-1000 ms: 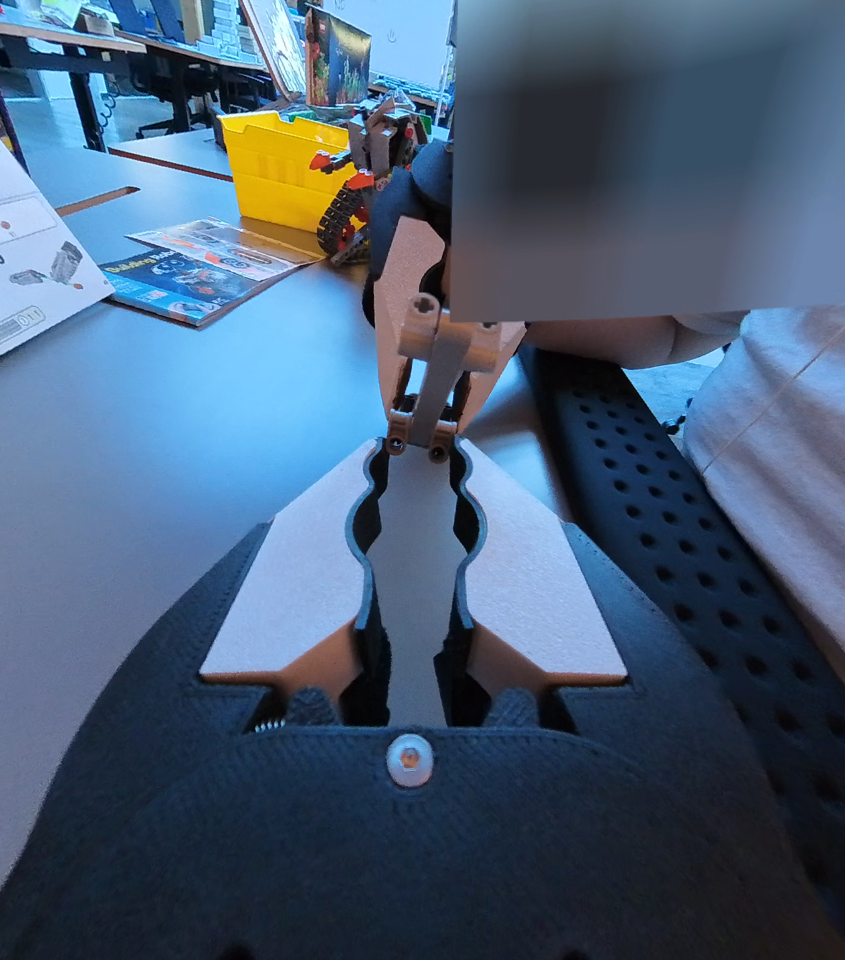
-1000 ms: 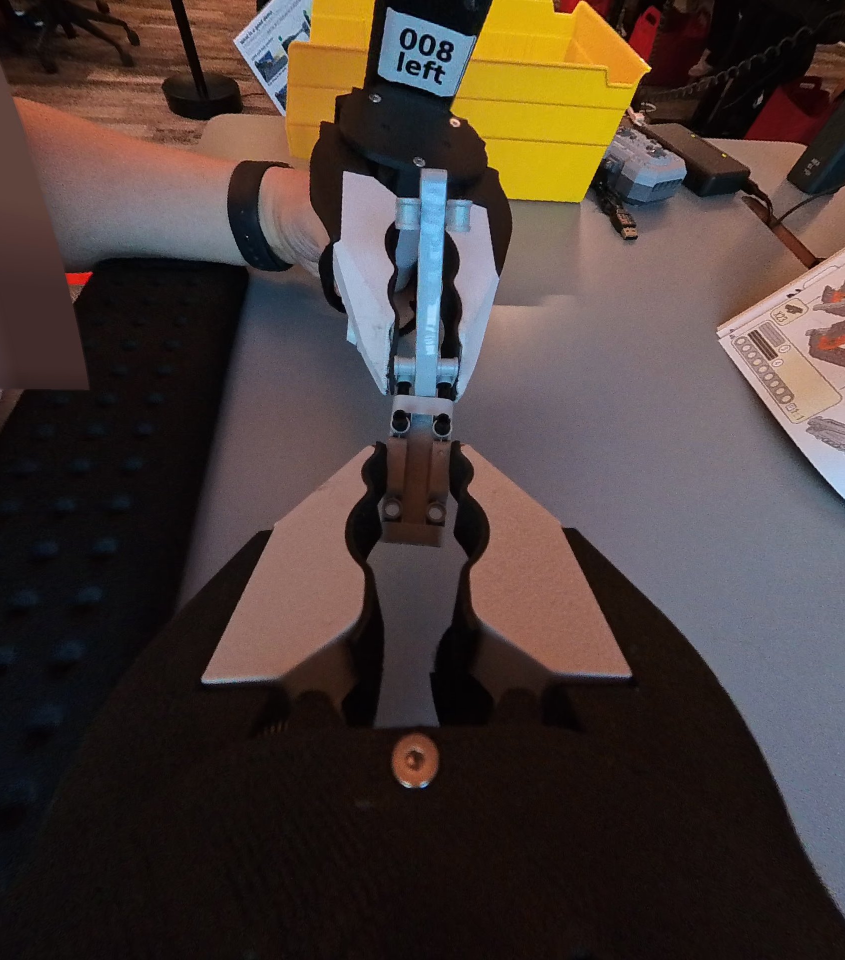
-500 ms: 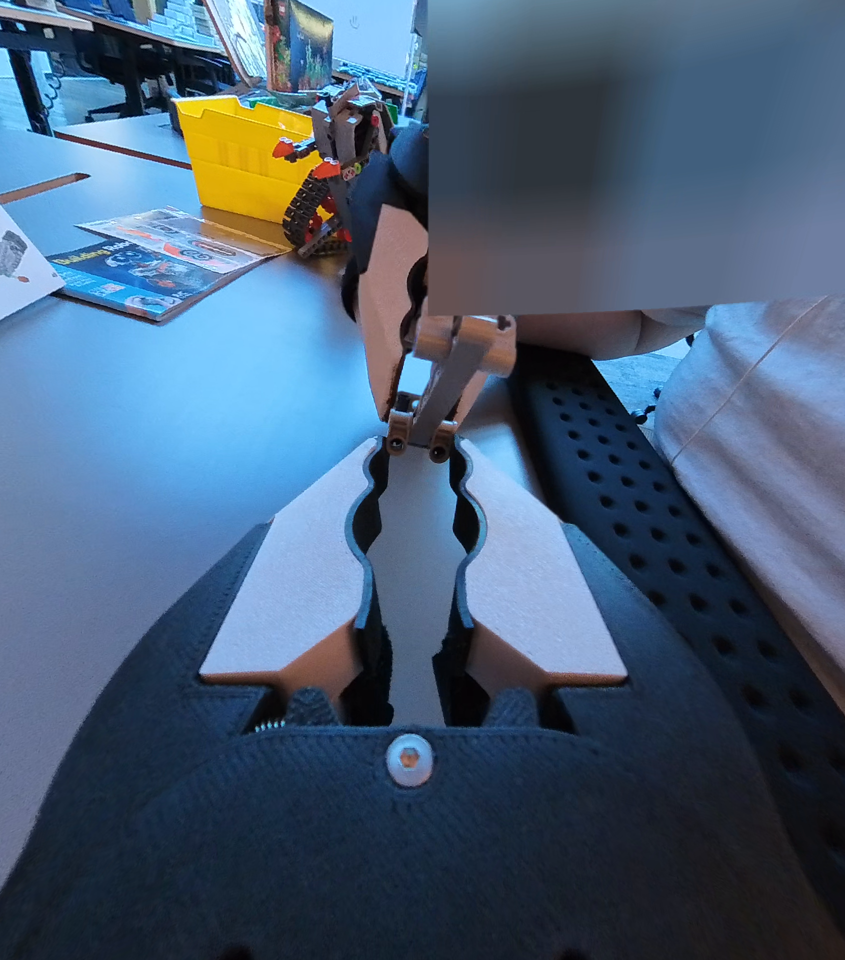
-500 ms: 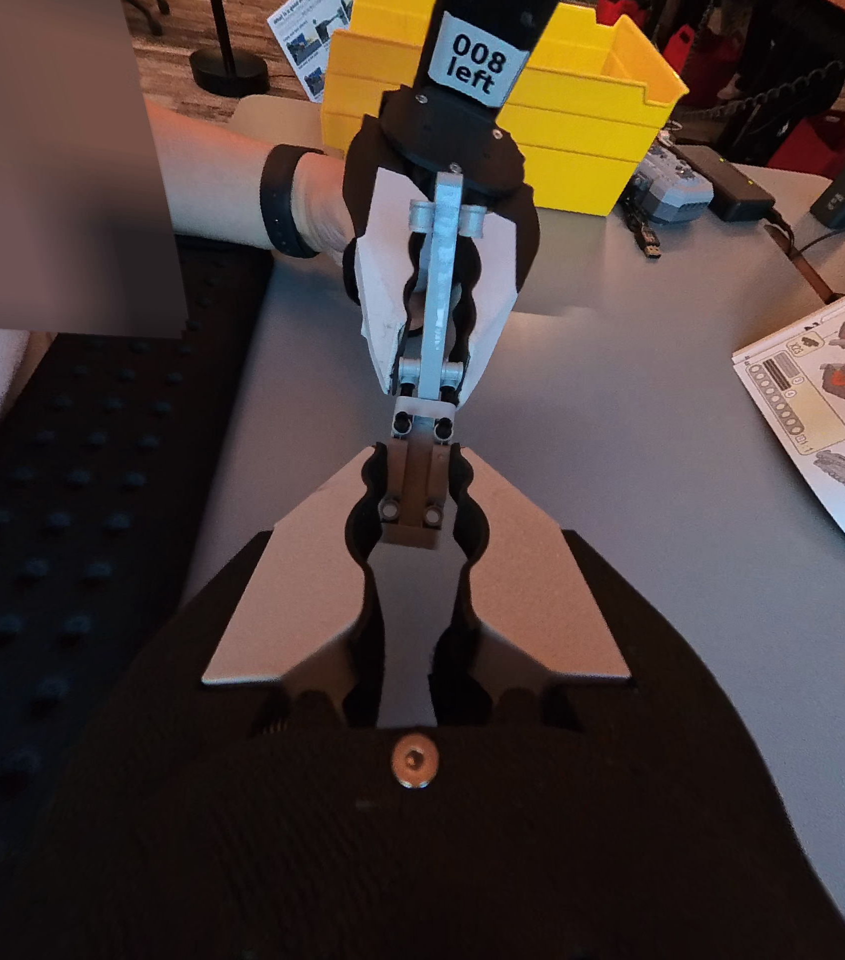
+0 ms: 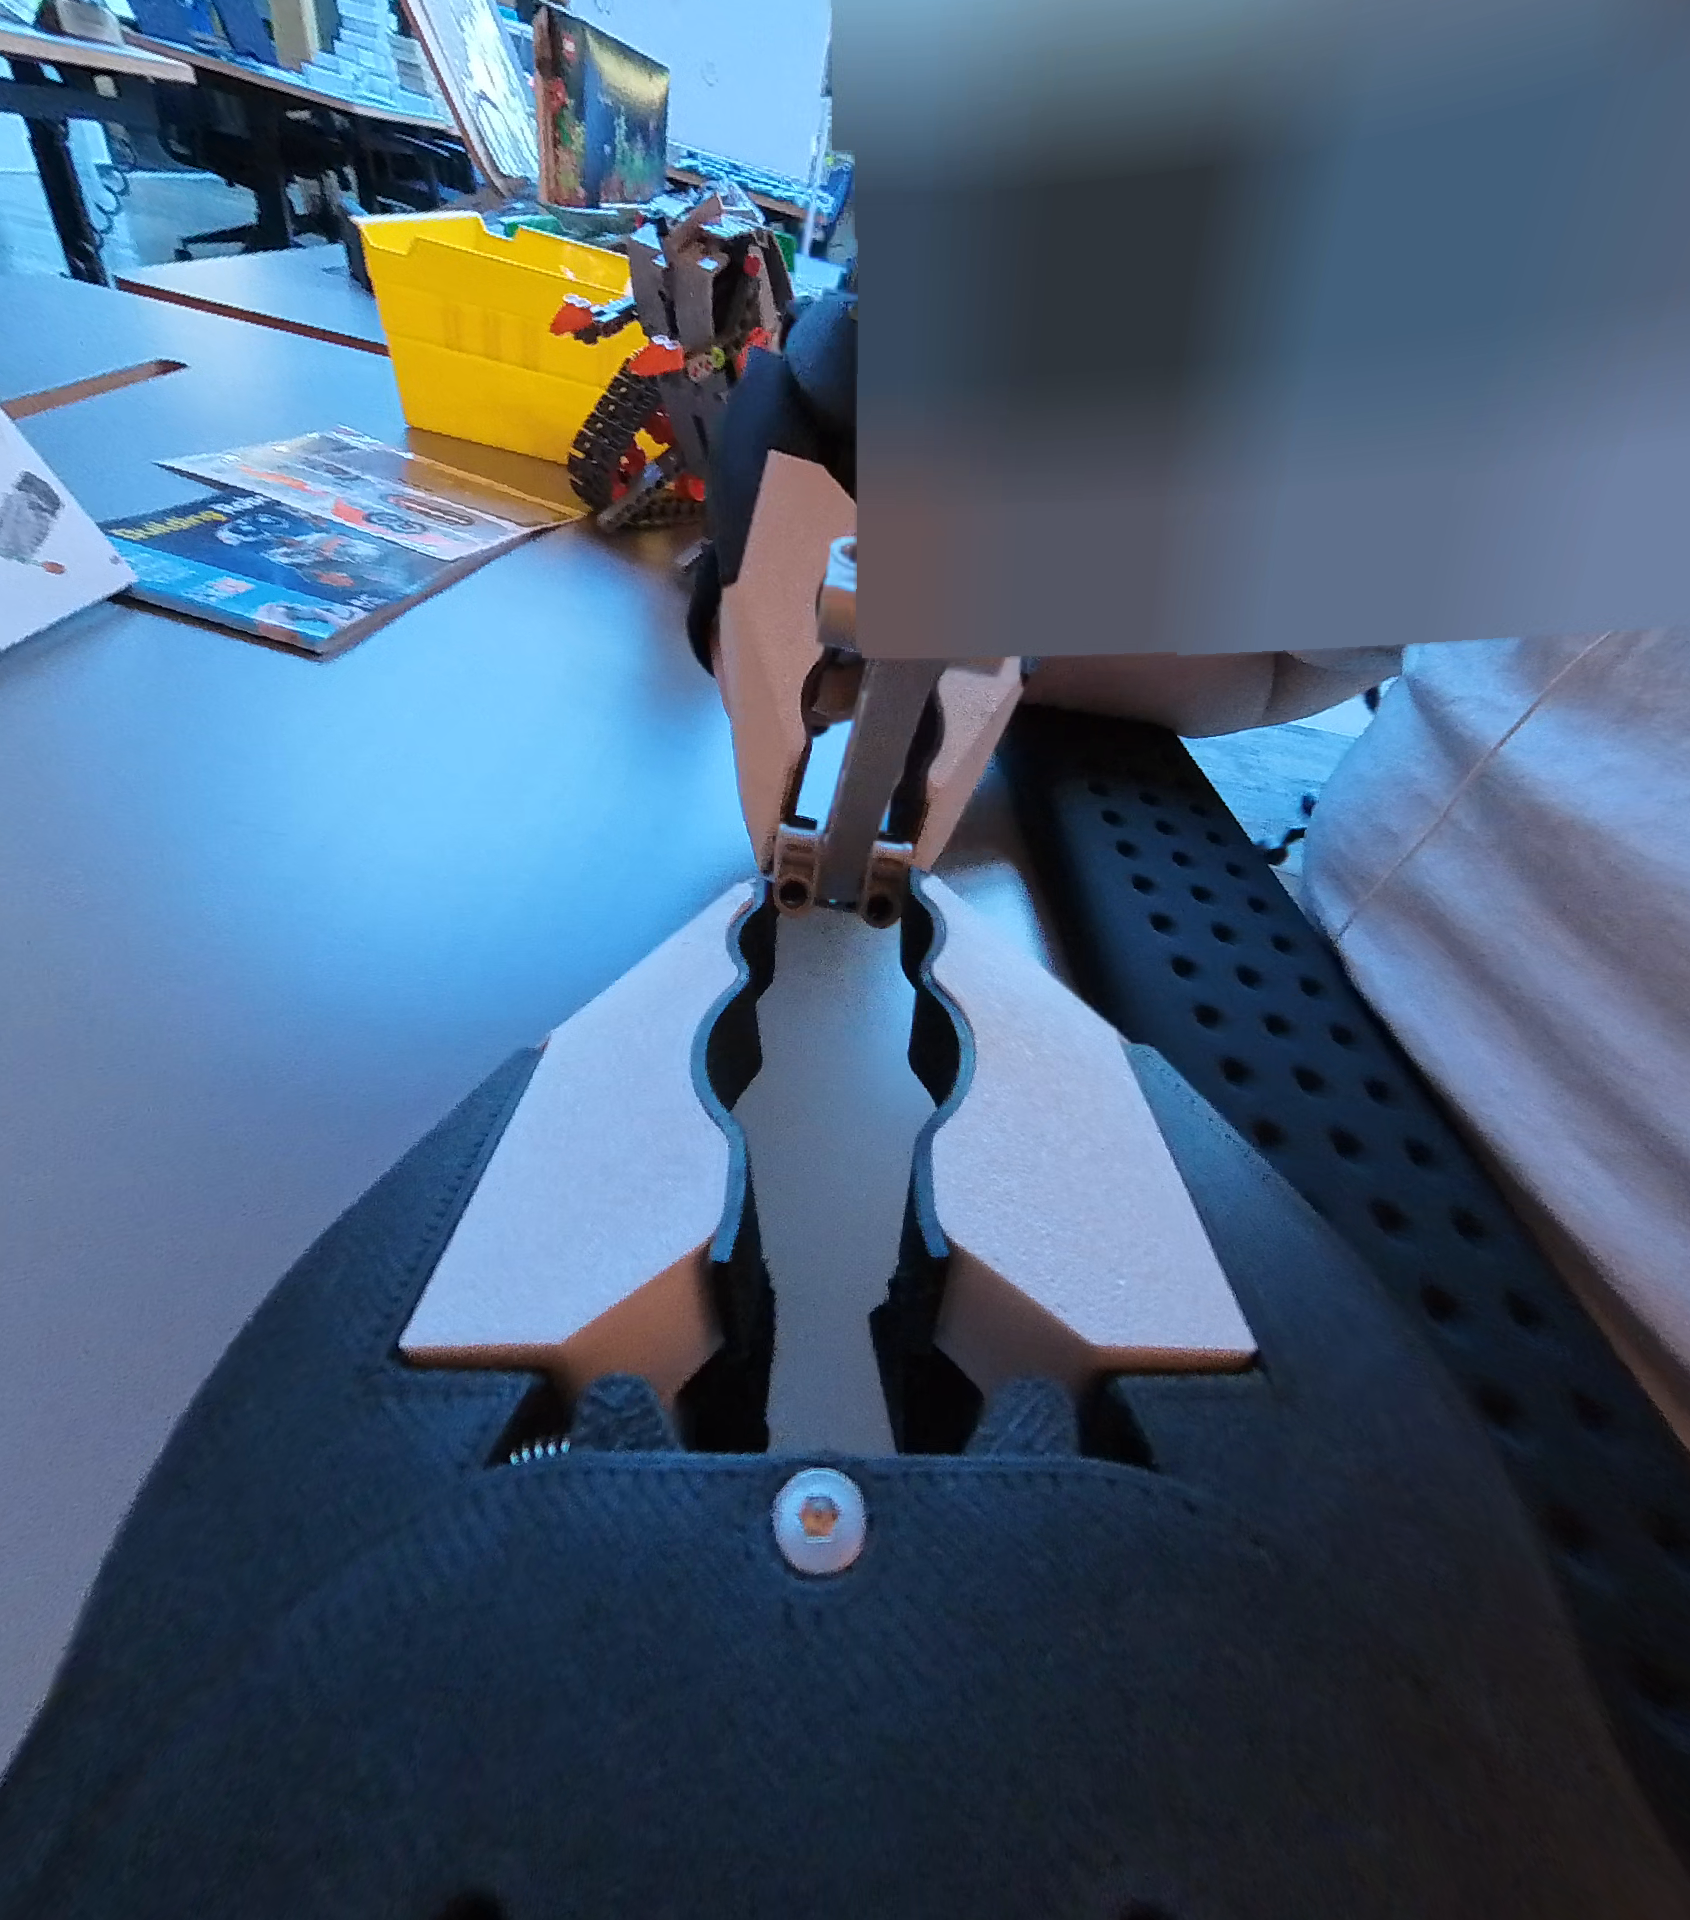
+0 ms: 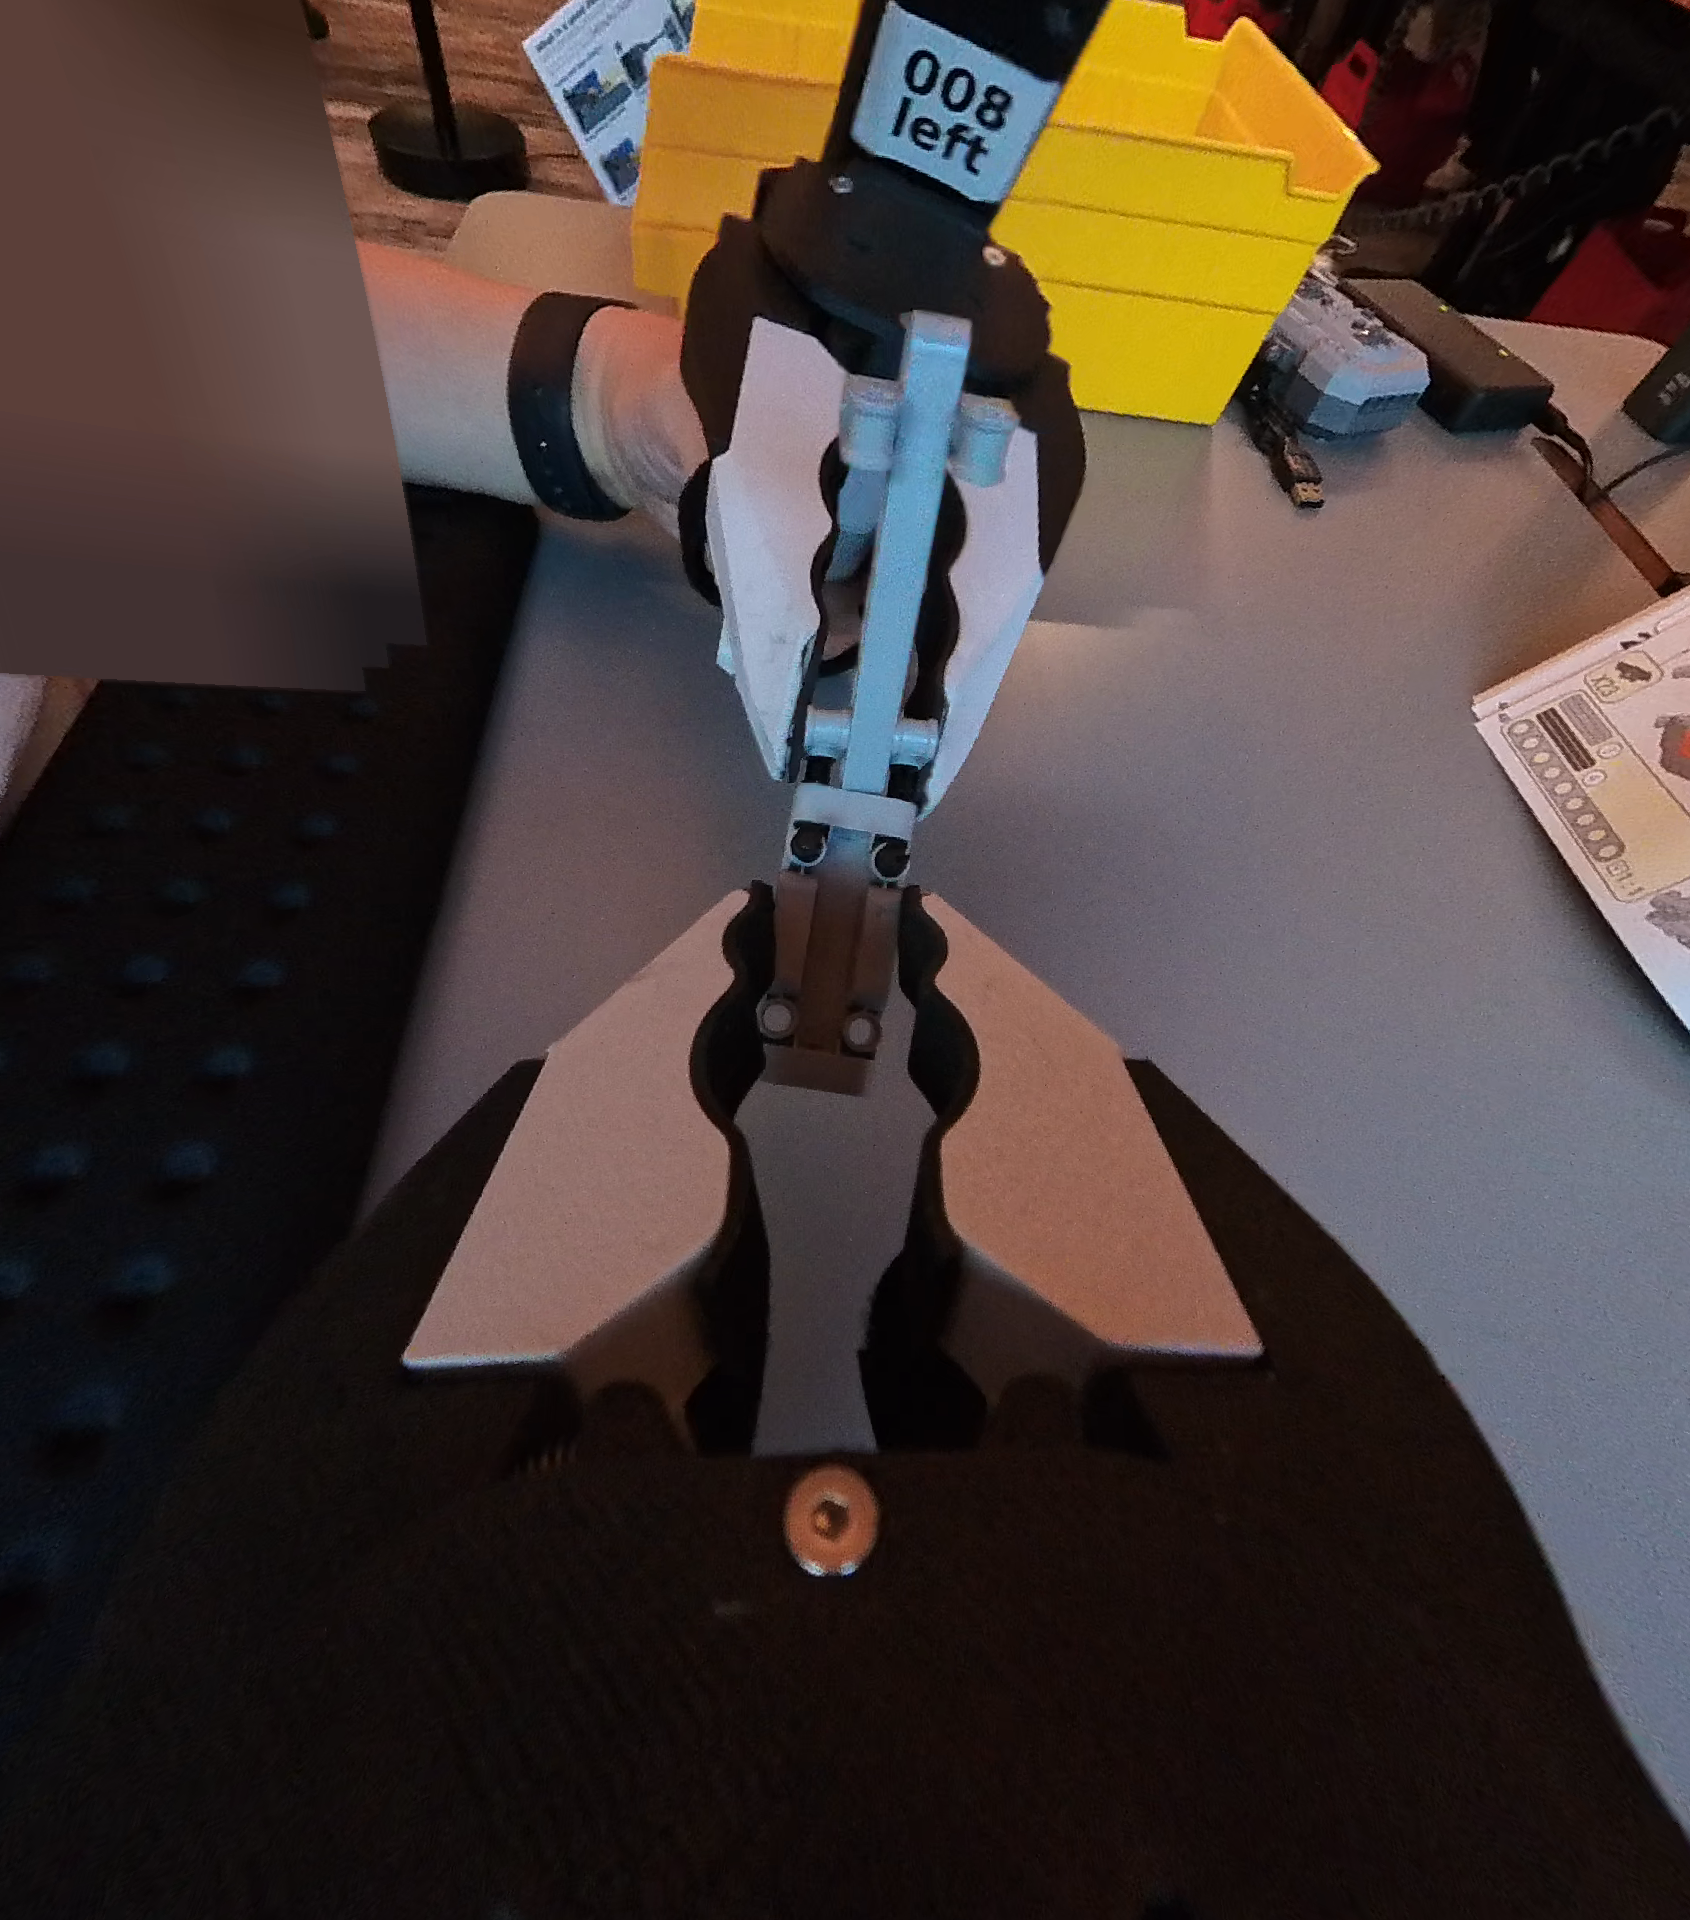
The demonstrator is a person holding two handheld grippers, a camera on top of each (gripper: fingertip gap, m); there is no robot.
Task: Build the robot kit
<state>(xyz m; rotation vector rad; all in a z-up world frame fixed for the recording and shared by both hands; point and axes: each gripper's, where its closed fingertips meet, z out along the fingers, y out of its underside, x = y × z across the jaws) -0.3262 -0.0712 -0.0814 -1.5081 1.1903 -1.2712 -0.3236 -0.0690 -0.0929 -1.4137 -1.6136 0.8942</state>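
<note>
We see a grey table [image 6: 1340, 831] with a yellow bin [image 6: 1184, 239] at its far side. Tip to tip above it, our right gripper [image 6: 828, 914] and left gripper [image 6: 856, 769] clamp opposite ends of one grey beam assembly [image 6: 888, 623].

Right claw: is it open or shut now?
Shut. The right claw pinches a short brown beam between both fingers, no gap either side; that beam's far end meets the light grey beam held by the left claw.
</note>
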